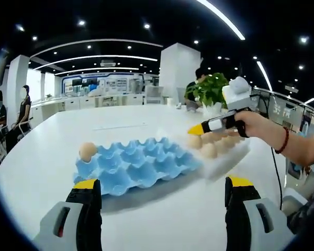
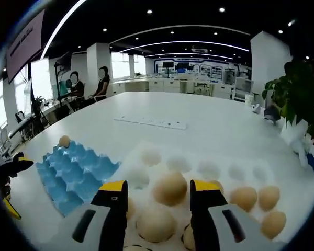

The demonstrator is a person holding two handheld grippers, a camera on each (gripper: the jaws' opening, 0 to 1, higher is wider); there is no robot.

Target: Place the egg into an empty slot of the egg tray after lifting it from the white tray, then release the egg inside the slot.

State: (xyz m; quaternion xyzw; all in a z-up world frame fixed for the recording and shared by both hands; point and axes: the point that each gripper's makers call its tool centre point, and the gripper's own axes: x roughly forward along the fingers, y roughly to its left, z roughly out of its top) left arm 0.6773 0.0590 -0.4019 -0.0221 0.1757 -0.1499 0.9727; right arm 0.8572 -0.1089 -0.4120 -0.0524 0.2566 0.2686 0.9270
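Observation:
The blue egg tray (image 1: pixel 136 164) lies in front of my left gripper (image 1: pixel 162 191), whose jaws stand wide open with nothing between them. One egg (image 1: pixel 87 151) sits in the tray's far left corner slot; the other slots show empty. To the right lies the white tray (image 1: pixel 239 155) holding several eggs. A hand holds my right gripper (image 1: pixel 196 129) just over those eggs. In the right gripper view, my right gripper (image 2: pixel 159 187) stands part-open over the white tray (image 2: pixel 209 170). A tan egg (image 2: pixel 170 188) lies between its jaws, with a gap on the left.
More eggs (image 2: pixel 243 198) lie at the white tray's right, and its far row of hollows is bare. A white power strip (image 2: pixel 154 123) lies farther up the round white table. A potted plant (image 1: pixel 212 89) stands behind the white tray. People sit at desks far off to the left.

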